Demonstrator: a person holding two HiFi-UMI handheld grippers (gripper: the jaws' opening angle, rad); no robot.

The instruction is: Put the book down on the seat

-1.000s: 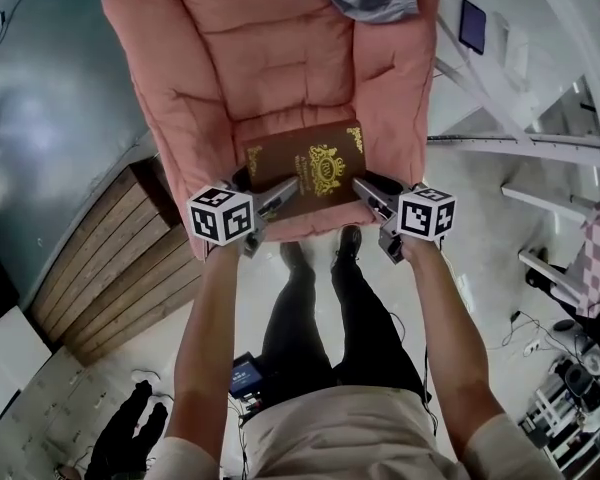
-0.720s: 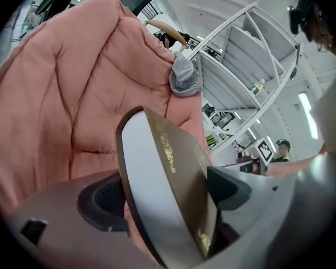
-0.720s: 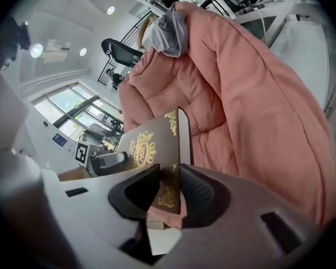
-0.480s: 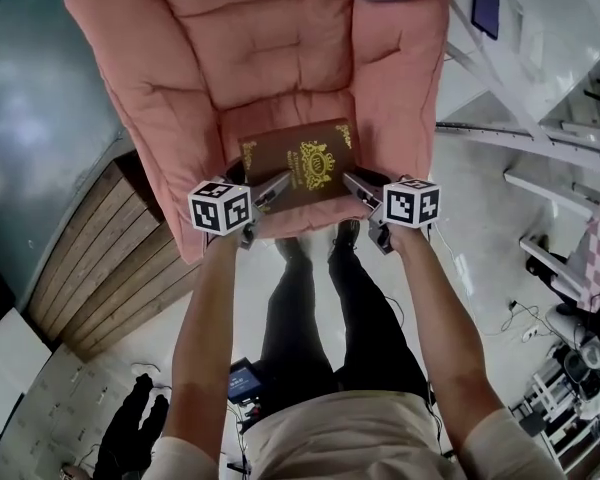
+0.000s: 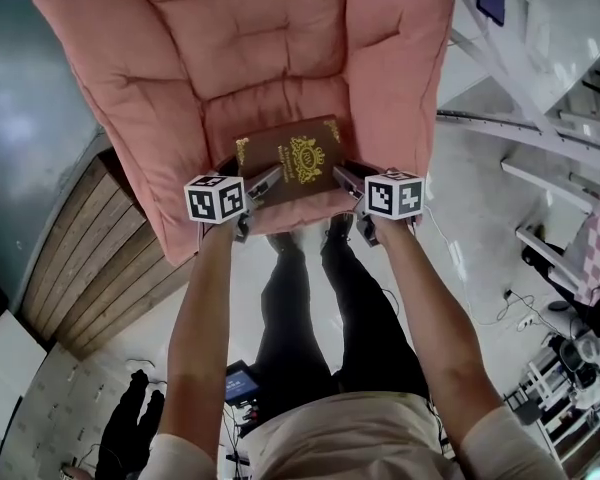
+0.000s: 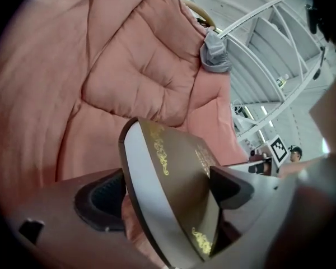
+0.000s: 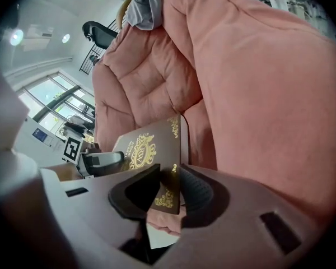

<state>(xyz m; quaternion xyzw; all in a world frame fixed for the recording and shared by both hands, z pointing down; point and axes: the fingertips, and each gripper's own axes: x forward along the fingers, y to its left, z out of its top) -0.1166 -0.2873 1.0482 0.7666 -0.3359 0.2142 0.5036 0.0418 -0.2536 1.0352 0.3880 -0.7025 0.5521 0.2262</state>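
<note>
Two grippers, one book - that's the whole scene. The book (image 5: 292, 160) is a thick brown hardback w/ a gold crest and gold corner ornaments. It sits cover-up on the front part of the seat (image 5: 270, 118) of a big pink padded armchair (image 5: 130, 88), spine side toward the person's left.

Left gripper (image 5: 265, 183) has the near left corner of the book between its jaws. In the left gripper view (image 6: 165, 192) those jaws stand very wide and are opening. One pad is beside the white page edge, the other over the cover, so they bracket the book (image 6: 173, 172) rather than squeeze it. Pink cushion shows right under that corner.

Right gripper (image 5: 342, 176) is at the near right corner. In the right gripper view (image 7: 168, 189) its jaws are much narrower, closed on the book (image 7: 143, 150), one pad on the cover and one under it, w/ the corner ornament sitting right at the pads.

Both forearms reach out from the person, who stands just in front of the chair - shoes (image 5: 335, 230) near its front edge. A grey cloth (image 6: 215, 52) hangs at the top of the chair back. Wooden flooring (image 5: 90, 258) shows to the chair's left, and a white metal frame (image 5: 520, 128) to its right.
</note>
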